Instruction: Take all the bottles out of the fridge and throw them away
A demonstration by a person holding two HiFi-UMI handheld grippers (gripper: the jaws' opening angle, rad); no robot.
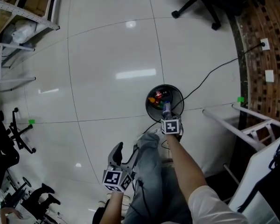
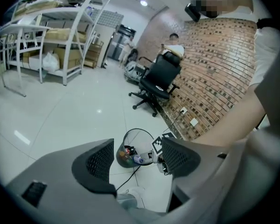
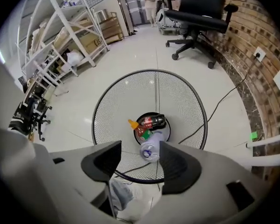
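Head view: a person stands over the wire bin [image 1: 149, 107] on the white tile floor [image 1: 102, 55], with both forearms coming in from 6 o'clock.
Right hand-held gripper [image 1: 167, 115]: held over the 6 o'clock side of the bin and pointing down into it. Its marker cube faces the camera.
Right grip: clenched on the clear bottle [image 3: 150, 149]. The right gripper view shows the bottle end-on between the jaws, against the right-hand jaw.
Clear bottle place: above the bin's open mouth and not down among the others. In the left gripper view it sticks out of the right hand-held gripper over the rim.
Bin contents: a dark bottle [image 3: 154, 122] with a red label lies on the bottom. An orange-capped bottle [image 3: 139, 129] with a green label touches it at its 7 o'clock.
Left hand-held gripper [image 1: 117, 149]: released, jaws apart with nothing between them. It hangs low at 7 o'clock of the bin, beside the person's leg [image 1: 151, 171], well apart from the bin.
Cable [image 1: 210, 76]: black, runs on the floor from the bin's 3 o'clock side up to a socket on the brick wall [image 1: 261, 22].
Office chair [image 3: 198, 13]: black, at 12 o'clock beyond the bin, near the brick wall.
Shelving [image 3: 74, 27]: white racks with boxes, at 10 o'clock in the right gripper view.
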